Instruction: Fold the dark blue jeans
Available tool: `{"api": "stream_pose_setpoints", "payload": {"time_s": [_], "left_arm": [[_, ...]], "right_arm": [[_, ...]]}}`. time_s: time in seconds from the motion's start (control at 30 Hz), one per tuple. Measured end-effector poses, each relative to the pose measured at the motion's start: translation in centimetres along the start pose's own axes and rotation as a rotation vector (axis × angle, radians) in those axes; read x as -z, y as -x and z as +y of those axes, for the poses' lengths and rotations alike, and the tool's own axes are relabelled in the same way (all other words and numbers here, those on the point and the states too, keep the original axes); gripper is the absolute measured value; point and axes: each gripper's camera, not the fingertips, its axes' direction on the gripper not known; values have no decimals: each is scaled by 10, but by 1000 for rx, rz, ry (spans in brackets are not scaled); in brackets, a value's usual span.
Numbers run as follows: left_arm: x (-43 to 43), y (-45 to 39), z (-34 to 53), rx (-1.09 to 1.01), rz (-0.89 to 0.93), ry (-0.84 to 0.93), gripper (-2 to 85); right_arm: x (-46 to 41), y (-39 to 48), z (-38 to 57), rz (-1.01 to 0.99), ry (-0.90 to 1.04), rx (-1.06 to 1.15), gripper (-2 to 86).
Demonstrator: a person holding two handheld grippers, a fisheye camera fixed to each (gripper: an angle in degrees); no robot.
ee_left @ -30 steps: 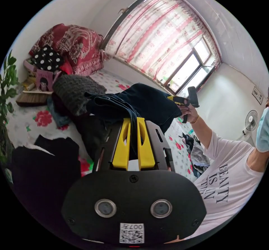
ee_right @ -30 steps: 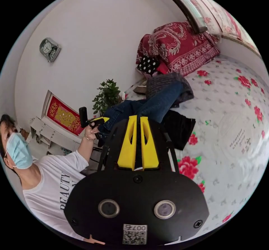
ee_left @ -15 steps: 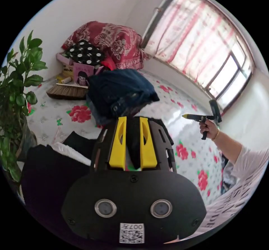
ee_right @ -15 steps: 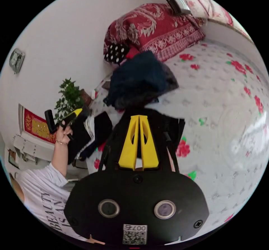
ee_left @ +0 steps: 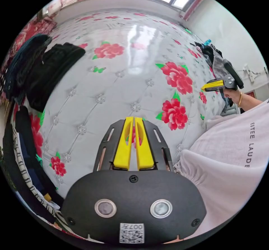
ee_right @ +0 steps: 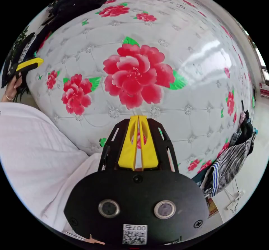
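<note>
White flowered bedspread (ee_left: 117,93) lies under both grippers; left gripper (ee_left: 134,118) and right gripper (ee_right: 138,117) are clenched, holding nothing. Jeans (ee_left: 23,58) sit at the bedspread's far edge.

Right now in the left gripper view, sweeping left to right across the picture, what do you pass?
Stack of dark clothes → left tool, shut, nothing in it → red flower print on the mattress → right tool in the person's hand.
</note>
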Motion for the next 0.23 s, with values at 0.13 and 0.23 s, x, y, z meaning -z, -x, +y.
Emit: {"api": "stream_pose_setpoints", "payload": {"time_s": [0.13,0.23], "left_arm": [[-18,-75,-10,-74,-18,15,-10],[-40,-127,-6,-92,-37,50,-10]], "right_arm": [[-16,17,35,-11,32,29,-3],[-4,31,76,-13,-202,-16,-2]]}}
